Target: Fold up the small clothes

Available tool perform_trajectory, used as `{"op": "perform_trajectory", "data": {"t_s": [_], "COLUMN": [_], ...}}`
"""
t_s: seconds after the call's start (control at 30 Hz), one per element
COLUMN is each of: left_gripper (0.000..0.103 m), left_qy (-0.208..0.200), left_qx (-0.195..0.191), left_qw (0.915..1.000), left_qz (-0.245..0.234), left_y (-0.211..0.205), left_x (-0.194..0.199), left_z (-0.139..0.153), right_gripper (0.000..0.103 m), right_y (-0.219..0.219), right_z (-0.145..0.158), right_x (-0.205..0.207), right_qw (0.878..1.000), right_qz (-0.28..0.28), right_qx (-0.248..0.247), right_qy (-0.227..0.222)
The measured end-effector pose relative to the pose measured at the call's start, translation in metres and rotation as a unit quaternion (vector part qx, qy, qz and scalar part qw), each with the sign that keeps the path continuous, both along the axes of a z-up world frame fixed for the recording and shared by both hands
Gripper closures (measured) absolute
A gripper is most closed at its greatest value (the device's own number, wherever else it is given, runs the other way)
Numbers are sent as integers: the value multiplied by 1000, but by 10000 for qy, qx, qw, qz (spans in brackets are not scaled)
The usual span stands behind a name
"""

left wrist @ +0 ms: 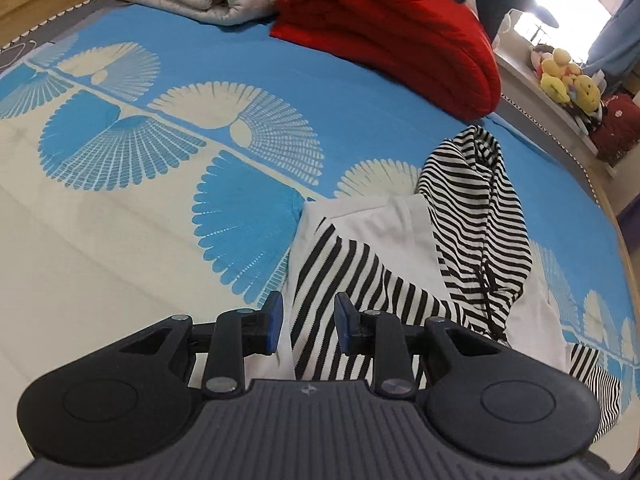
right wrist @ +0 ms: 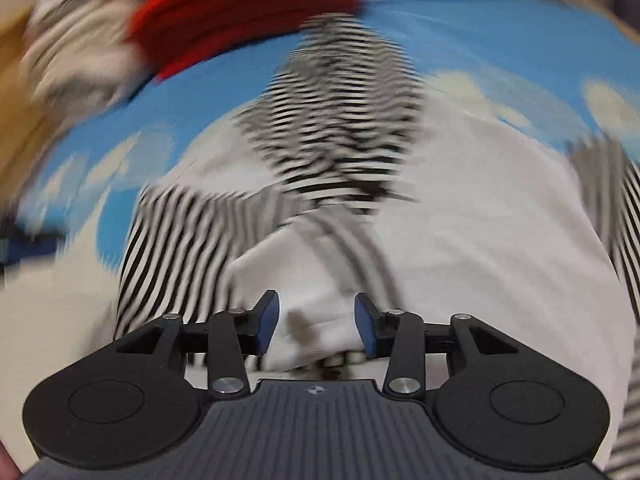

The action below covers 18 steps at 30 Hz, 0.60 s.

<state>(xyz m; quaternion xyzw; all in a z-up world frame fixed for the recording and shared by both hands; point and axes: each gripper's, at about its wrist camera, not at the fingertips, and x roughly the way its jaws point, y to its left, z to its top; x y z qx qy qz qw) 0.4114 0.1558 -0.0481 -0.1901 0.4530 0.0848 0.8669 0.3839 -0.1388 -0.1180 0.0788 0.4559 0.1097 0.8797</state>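
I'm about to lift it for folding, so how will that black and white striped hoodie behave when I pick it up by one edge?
The striped hoodie already lies rumpled, its hood in soft creases on the bedspread, so it will probably sag and hang rather than hold shape. It looks like thin knit, likely light. The drawstring lies loose and may dangle or snag.
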Motion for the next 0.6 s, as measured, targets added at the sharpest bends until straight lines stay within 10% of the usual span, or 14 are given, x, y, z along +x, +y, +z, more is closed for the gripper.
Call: {"op": "perform_trajectory", "data": {"t_s": [0.23,0.33,0.4,0.6], "left_gripper": [74,74,74,74], "left_qy": [75,42,17,29], "left_qx": [-187,-175,-118,54], "left_qw": [9998,9998,9999,9999], "left_qz": [79,35,23,-162], "left_y": [0,2,3,2], "left_x": [8,8,8,7], "left_z": [-3,1,2,3], "right_gripper": [50,63,94,98], "right_y": [66,69,58,-38], "right_z": [-28,-34,-24,38], "right_x": [-10,-10,-5,8], "right_qw": [9753,9678,9744,9937], "right_qz": [1268,1321,1071,-707], "right_qx": [-1793,-2107,-1931,160], "right_qy": [-253,-382,-418,-853]}}
